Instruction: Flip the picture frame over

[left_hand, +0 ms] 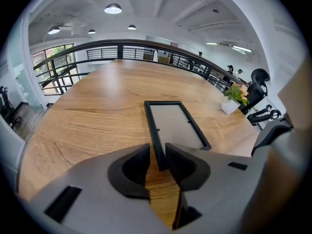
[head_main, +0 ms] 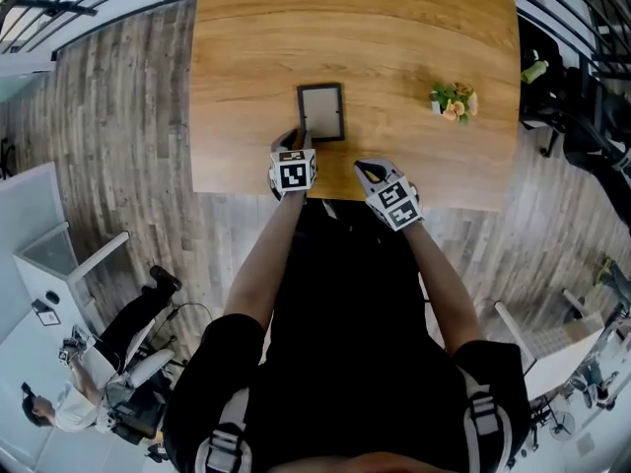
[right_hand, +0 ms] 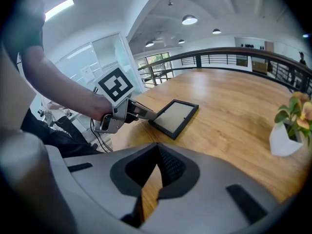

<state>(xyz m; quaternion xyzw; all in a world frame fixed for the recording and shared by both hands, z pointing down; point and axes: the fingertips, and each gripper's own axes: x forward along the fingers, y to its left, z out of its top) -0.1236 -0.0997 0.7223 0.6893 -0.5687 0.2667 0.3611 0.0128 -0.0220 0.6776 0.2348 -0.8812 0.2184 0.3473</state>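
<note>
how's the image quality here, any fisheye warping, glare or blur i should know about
Head view: heavy fisheye, the table edges bow outward, light even, picture frame crisp. Left gripper view: railing bends into an arc, ceiling lamp blown out white, near fingers soft. Right gripper view: dark rounded corners, potted plant slightly soft at the edge.

Office mezzanine: railing [left_hand: 146, 48], office chair [left_hand: 259, 77], glass partitions [right_hand: 105, 52]

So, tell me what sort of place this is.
Probably an open-plan office, perhaps a mezzanine: a long wooden table, a black railing behind it, and office chairs nearby.
</note>
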